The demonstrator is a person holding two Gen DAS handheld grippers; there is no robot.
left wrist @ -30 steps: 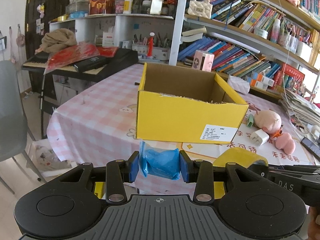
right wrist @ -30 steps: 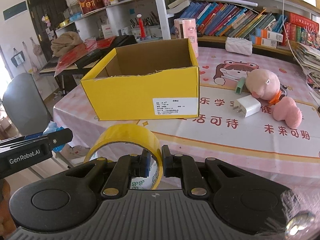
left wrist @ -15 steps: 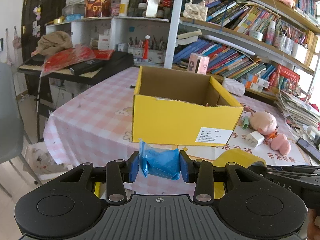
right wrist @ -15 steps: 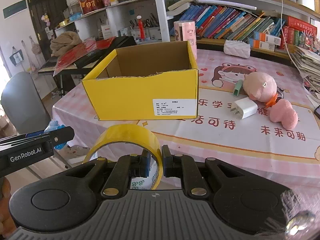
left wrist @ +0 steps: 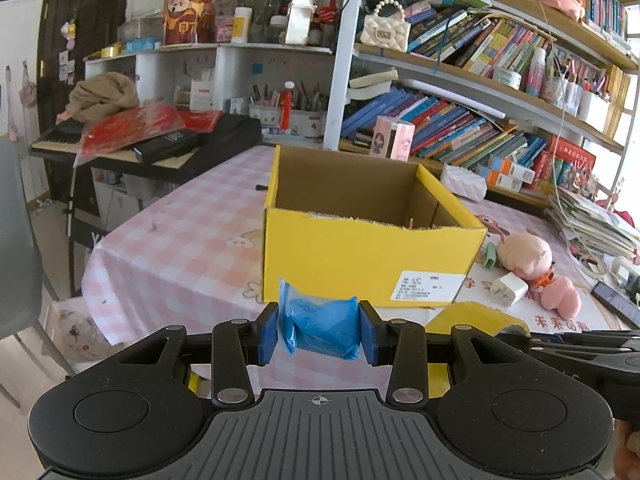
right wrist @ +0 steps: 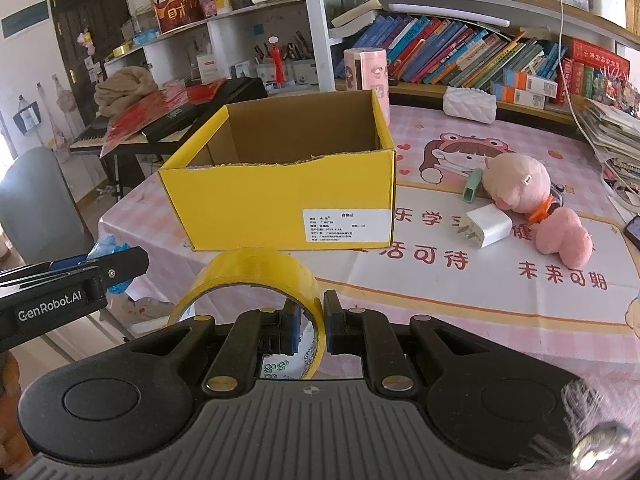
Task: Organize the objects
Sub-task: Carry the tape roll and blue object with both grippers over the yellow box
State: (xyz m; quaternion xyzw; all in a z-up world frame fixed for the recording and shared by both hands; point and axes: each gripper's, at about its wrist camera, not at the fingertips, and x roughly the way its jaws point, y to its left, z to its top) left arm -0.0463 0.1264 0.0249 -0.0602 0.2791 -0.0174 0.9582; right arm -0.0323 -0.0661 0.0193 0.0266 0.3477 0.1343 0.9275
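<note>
An open yellow cardboard box (left wrist: 368, 256) stands on the pink tablecloth; it also shows in the right wrist view (right wrist: 280, 200). My left gripper (left wrist: 319, 334) is shut on a small blue bag (left wrist: 320, 330), held in the air in front of the box's near wall. My right gripper (right wrist: 311, 328) is shut on the rim of a yellow tape roll (right wrist: 256, 276), held in front of the box and to the right of the left gripper (right wrist: 100, 272). The tape roll also shows in the left wrist view (left wrist: 472, 318).
Right of the box lie a white charger (right wrist: 486, 226), a pink plush pig (right wrist: 516, 184), a pink plush piece (right wrist: 564, 236) and a small green item (right wrist: 472, 186). A pink canister (right wrist: 366, 70) stands behind the box. Bookshelves (left wrist: 480, 92) at the back. A grey chair (right wrist: 36, 204) at left.
Both grippers have drawn back and risen a little from the box, which looks smaller and more of its inside shows. Both holds are unchanged.
</note>
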